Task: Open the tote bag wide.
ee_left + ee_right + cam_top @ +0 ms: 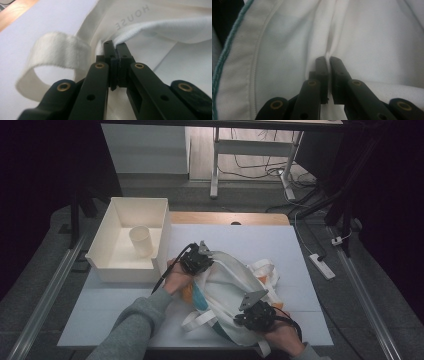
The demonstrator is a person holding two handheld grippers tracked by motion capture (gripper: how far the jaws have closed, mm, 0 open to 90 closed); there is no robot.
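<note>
White tote bag [227, 285] slumped mid-desk, just right of the white bin [112, 262]; left hand-held gripper [115, 47] clamped on the bag's webbed rim; right hand-held gripper [328, 60] pinching a fabric fold — likely to spread the mouth open.

The person wears a grey knitted sleeve [131, 325] on the left arm, with a grey cuff at the right wrist too. The left gripper [196, 260] and right gripper [256, 315] are black, each topped by a grey three-cornered plate and trailing a black cable. Seen close, the black jaws carry brass-coloured rivets and small round holes.
</note>
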